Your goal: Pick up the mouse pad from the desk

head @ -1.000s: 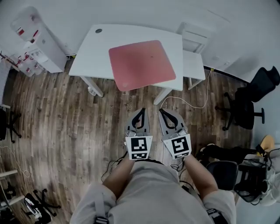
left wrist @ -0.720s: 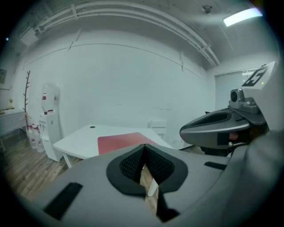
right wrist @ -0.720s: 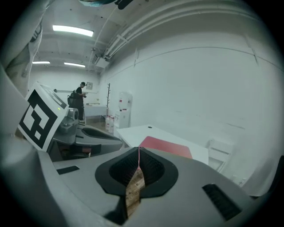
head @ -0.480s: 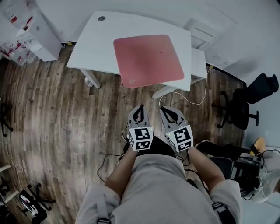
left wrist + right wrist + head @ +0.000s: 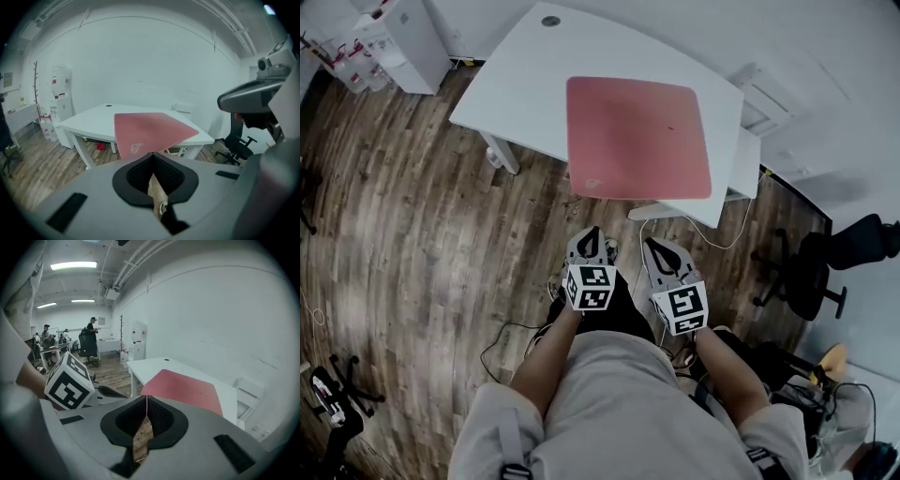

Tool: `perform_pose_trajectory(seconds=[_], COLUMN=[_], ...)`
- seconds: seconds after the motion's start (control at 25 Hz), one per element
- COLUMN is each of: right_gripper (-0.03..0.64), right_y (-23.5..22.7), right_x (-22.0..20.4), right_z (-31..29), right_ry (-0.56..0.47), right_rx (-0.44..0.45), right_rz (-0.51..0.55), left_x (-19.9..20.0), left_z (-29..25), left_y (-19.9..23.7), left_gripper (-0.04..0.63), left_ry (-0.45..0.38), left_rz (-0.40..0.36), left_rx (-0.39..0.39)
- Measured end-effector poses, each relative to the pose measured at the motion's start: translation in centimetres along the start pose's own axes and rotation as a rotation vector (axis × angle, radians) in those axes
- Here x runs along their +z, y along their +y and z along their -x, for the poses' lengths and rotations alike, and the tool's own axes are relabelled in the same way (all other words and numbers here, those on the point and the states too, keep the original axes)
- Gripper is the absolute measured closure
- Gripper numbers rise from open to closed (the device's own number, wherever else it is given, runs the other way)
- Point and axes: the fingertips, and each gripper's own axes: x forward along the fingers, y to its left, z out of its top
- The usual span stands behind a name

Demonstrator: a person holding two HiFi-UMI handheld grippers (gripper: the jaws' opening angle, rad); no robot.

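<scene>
A pink-red mouse pad lies flat on the white desk, with its near edge overhanging the desk's front. The pad also shows ahead in the left gripper view and the right gripper view. Both grippers hang over the wood floor in front of the desk, well short of the pad. My left gripper is shut with nothing in it, its jaws meeting. My right gripper is shut and empty too. They are side by side, pointing toward the desk.
A white side unit stands at the desk's right end. A black office chair is at the right. A white cabinet is at the far left, and a cable trails on the floor. People stand far off in the room.
The desk and pad have come nearer and larger in the head view. Both grippers have sunk lower and closer to the person's body, staying shut.
</scene>
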Motion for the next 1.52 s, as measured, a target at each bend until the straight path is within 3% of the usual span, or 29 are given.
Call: perform_pose_trajectory(seconds=[0.08,0.28,0.6,0.64,0.72,0.88,1.04,1.32,1.52], right_gripper=[0.577,0.577,0.577,0.577,0.577,0.577,0.577,0.577,0.577], right_y=[-0.9,-3.1,-4.8,-5.0,-5.0,-5.3,-5.7,-6.7,-7.9], right_x=[-0.4,-1.3,-3.5,-3.8,-4.4,-6.5,-8.2,-10.0,-10.9], right_z=[-0.8,-1.9,-4.6,-4.8,-5.0,-4.9,-4.2,-0.5,0.2], right_ry=[0.02,0.036,0.034,0.031,0.029,0.029,0.028,0.027,0.028], right_rx=[0.016,0.033,0.014,0.009,-0.003,-0.04,-0.067,-0.122,-0.142], right_rz=[0.004,-0.01,-0.051,-0.063,-0.094,-0.159,-0.202,-0.24,-0.254], left_x=[-1.0,-1.9,-2.2,-2.4,-2.9,-4.0,-3.7,-3.5,-2.6], left_z=[-2.0,-6.7,-11.2,-11.6,-12.3,-13.5,-14.7,-14.9,-14.7], left_y=[0.3,0.2,-0.3,-0.1,0.2,0.6,0.7,1.0,1.1], left_gripper=[0.586,0.586,0.583,0.568,0.472,0.376,0.371,0.371,0.398], left_ry=[0.03,0.055,0.066,0.066,0.08,0.094,0.064,0.063,0.027], left_rz=[-0.088,-0.428,-0.75,-0.779,-0.821,-0.908,-0.957,-1.184,-1.179], left_rx=[0.038,0.139,0.205,0.214,0.218,0.217,0.223,0.293,0.328])
